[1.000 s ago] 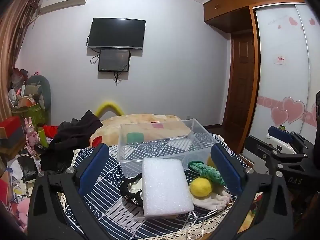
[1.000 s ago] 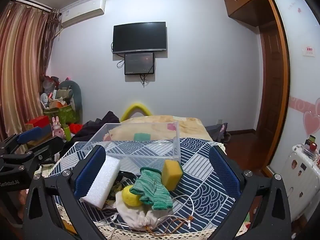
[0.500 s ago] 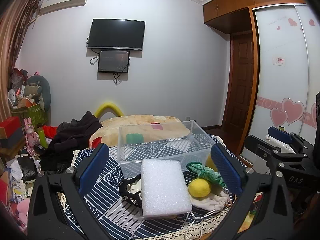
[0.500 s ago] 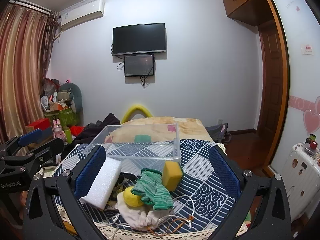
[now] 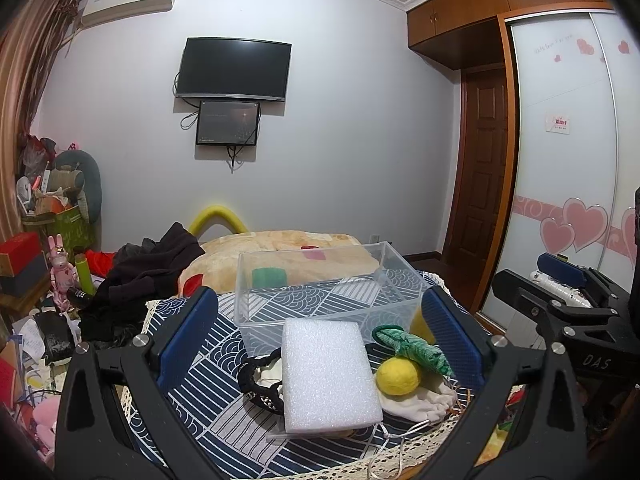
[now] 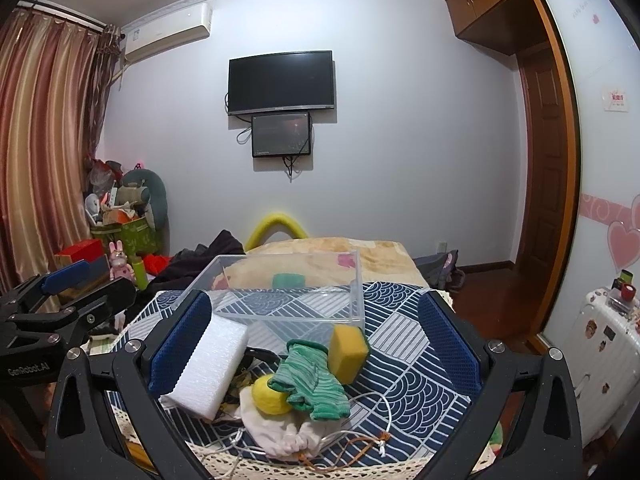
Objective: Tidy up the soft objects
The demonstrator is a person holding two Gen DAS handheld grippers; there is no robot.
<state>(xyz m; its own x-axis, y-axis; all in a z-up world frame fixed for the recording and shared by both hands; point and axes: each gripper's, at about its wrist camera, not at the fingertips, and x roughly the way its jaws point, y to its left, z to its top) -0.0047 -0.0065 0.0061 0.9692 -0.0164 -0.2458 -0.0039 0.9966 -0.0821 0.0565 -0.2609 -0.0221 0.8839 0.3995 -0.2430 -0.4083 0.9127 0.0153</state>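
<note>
On a blue patterned cloth lies a white foam block [image 5: 326, 372] [image 6: 208, 366], beside a yellow ball [image 5: 398, 376] [image 6: 272, 398], a green striped glove [image 5: 412, 346] [image 6: 314, 380], a yellow sponge [image 6: 348, 352] and a cream drawstring pouch [image 5: 420, 402] [image 6: 280, 432]. Behind them stands a clear plastic box [image 5: 328, 284] [image 6: 280, 292], with nothing in it. My left gripper [image 5: 320, 338] is open above the near edge, the foam block between its fingers without touching. My right gripper [image 6: 314, 344] is open too, framing the pile.
A black looped item [image 5: 258, 384] lies left of the foam block. Behind the table is a bed with a beige blanket [image 5: 288, 248] and dark clothes [image 5: 148, 268]. Clutter fills the left floor [image 5: 36, 320]. A white suitcase [image 6: 600, 356] stands right.
Both grippers have tilted up and drawn back a little, so the pile sits slightly lower in each view. Nothing on the table has moved.
</note>
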